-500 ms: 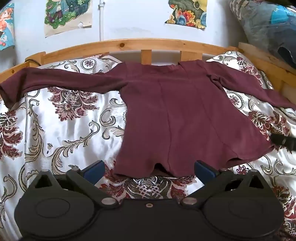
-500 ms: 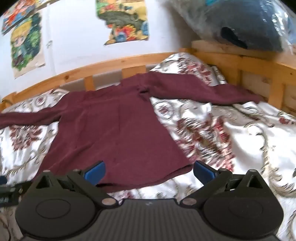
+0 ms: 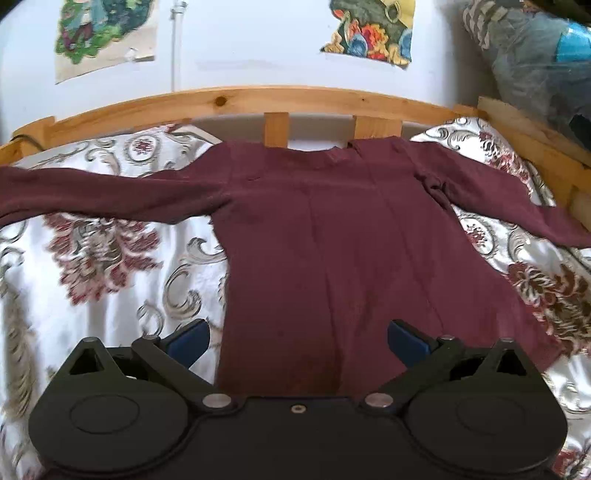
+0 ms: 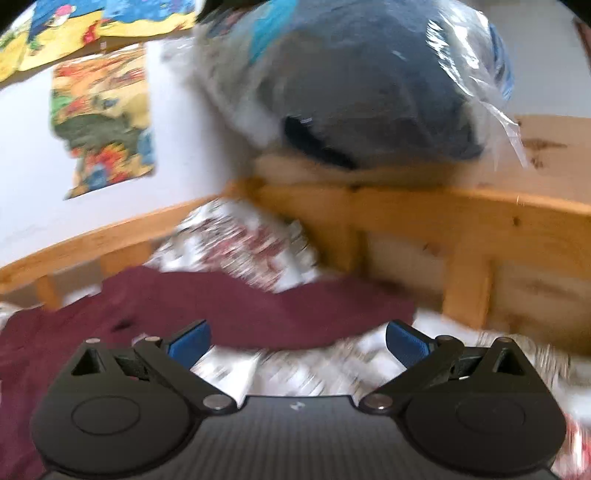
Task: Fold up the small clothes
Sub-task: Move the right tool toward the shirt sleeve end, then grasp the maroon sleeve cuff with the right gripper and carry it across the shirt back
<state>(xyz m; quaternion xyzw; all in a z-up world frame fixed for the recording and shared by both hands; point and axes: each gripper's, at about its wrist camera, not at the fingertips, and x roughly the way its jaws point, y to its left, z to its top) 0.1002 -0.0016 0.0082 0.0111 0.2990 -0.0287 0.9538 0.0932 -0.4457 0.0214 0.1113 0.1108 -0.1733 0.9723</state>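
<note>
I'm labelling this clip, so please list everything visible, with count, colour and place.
Long-sleeved maroon top: one, maroon, spread flat on the bed, sleeves out to both sides.
Floral satin bedspread: one, white with red and grey flowers, under the top.
Wooden bed rail: one, light pine, along the far edge and right side.
Cartoon posters: at least two, multicoloured, on the white wall.
Plastic-wrapped bundle: one, grey-blue, above the right rail.
Left gripper: black, blue pads, open over the top's hem.
Right gripper: black, blue pads, open near the right sleeve.

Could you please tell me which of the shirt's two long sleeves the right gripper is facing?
The sleeve stretching toward the wooden side rail; it lies just ahead of the right gripper. The other sleeve runs the opposite way.
</note>
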